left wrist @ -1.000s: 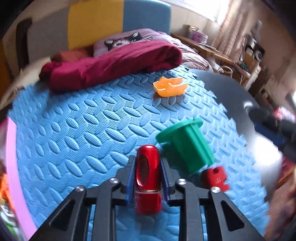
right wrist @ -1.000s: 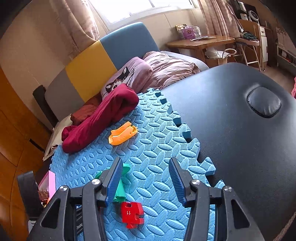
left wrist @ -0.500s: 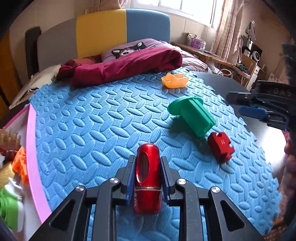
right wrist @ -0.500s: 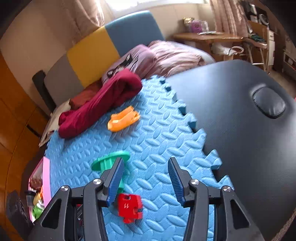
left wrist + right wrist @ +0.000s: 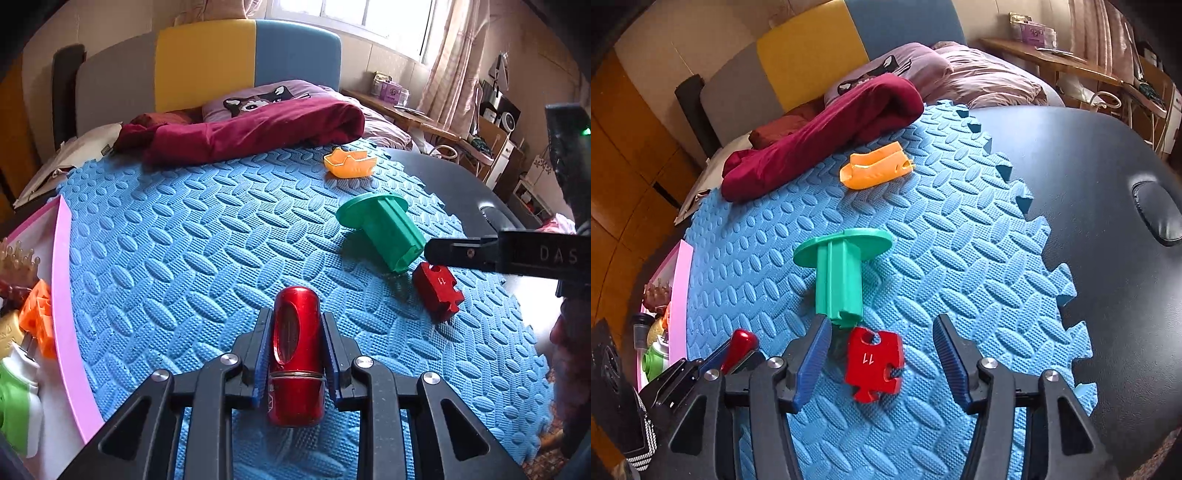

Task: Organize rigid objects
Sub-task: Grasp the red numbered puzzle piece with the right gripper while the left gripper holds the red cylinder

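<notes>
Only the right wrist view shows red puzzle piece [image 5: 874, 363] between the opening right gripper [image 5: 881, 354].

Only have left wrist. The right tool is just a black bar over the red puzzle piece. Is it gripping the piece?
Observer: No. In the right wrist view the red puzzle piece lies flat between the right tool's fingers with neither pad touching it. The jaws are opening.
Operator: Green spool in the way?
Observer: Close. The green spool lies on its side, and its near end sits right by the finger pad on the picture's left. I can't tell if they touch.
Operator: Other side?
Observer: Only bare blue mat between the piece and the other finger.
</notes>
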Demonstrator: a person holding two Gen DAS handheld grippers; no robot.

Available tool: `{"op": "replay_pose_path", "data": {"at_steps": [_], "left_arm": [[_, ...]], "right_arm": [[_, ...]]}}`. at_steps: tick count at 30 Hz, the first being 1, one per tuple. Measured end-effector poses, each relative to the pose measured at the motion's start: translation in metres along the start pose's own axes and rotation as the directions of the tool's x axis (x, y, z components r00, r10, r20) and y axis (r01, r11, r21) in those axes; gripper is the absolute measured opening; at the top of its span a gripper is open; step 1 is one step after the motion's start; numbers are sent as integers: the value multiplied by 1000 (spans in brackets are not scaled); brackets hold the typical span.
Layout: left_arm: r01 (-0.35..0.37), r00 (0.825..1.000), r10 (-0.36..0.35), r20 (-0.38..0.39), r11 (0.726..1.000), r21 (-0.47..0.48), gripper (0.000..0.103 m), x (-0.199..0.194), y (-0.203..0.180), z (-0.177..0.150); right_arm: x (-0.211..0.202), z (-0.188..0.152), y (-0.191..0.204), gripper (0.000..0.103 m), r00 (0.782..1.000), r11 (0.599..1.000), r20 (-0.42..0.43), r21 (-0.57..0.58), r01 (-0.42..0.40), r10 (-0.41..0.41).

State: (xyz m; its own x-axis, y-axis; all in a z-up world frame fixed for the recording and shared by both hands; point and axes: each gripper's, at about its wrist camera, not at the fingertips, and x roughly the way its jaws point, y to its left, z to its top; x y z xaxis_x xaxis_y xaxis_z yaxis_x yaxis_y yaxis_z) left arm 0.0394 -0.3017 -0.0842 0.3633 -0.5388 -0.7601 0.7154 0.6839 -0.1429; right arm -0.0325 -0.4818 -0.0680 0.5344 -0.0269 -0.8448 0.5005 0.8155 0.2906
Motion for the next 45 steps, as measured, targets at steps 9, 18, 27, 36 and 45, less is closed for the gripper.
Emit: {"op": "replay_pose_path", "data": {"at_steps": [9,18,27,36,45], "left_arm": [[-5,1000,5,1,1000,4,27,-1,0,-1],[-16,1000,16,-2,1000,13,27,0,-2,1],[-27,1000,27,2,999,24,26,1,-5,1],[-42,999,42,-1,998,38,26,3,-8,2],[-55,998,55,-19,998,7,26,-7,-7,-4]], "right_arm": [[11,-12,16,57,995,992,-81,-119,51,-61],[18,-21,33,36,977,951,-32,-238,198,-211],[18,-22,38,33,975,936,9,-280,215,-221],[21,-19,37,33,978,943,9,-265,203,-208],[21,-24,42,32,974,921,49,-316,226,-222]]}}
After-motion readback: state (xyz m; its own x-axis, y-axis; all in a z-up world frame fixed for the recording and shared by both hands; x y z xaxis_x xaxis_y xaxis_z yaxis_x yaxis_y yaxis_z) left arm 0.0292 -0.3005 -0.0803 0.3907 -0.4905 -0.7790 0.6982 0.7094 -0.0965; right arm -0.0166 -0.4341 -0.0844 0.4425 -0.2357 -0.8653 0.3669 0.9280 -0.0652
